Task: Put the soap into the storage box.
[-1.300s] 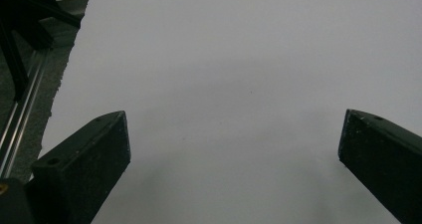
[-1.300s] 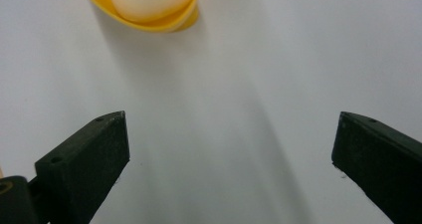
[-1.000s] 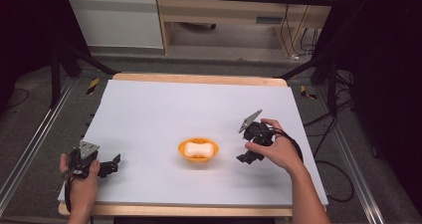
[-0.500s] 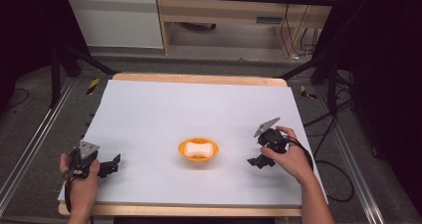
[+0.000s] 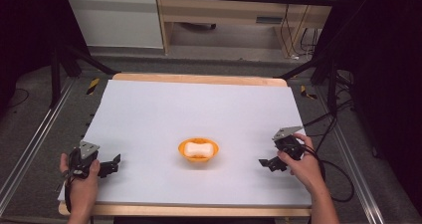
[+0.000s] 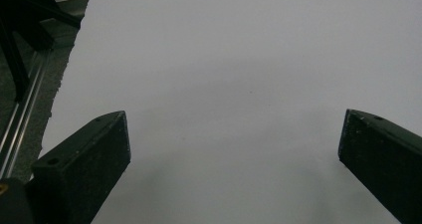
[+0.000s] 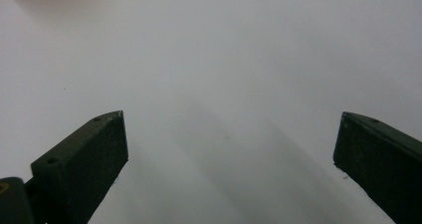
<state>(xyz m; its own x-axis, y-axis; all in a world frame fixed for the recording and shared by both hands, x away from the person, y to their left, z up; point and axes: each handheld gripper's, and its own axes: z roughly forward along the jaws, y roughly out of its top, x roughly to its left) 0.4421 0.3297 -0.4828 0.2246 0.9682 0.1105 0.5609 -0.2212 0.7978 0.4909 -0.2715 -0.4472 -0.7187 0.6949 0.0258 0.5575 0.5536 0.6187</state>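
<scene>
High view first: a small orange bowl [image 5: 198,150] sits near the middle of the white table [image 5: 199,109], with a pale, bone-shaped white object [image 5: 198,148] lying inside it. To my eye that placement is deliberate, since the bowl lies roughly midway between the two hands, so either one could go for it without crossing over the other.

At the near left corner the left gripper [image 5: 113,164] rests low on the table, its jaws pointing toward the middle of the sheet. The bowl is ahead of it and off toward the table's centre, well apart, with bare white surface between. On the other side the right gripper [image 5: 265,163] is held by a hand near the table's right edge, its jaws aimed inward as well. The bowl lies ahead of these jaws too, nearer than it is to the left one but not touching, a clear stretch of table in between.

Left gripper view shows its two black jaws spread wide, nothing between them but plain white surface. Right gripper view shows the same: jaws [image 7: 229,149] standing far apart over bare table, nothing gripped. A faint warm smudge at the top left corner of that view may be the bowl's edge, though it is too blurred to tell.

I would judge both hands to be parked at rest positions, grippers low and open, the object settled in its bowl and neither hand reaching for it at this instant.
</scene>
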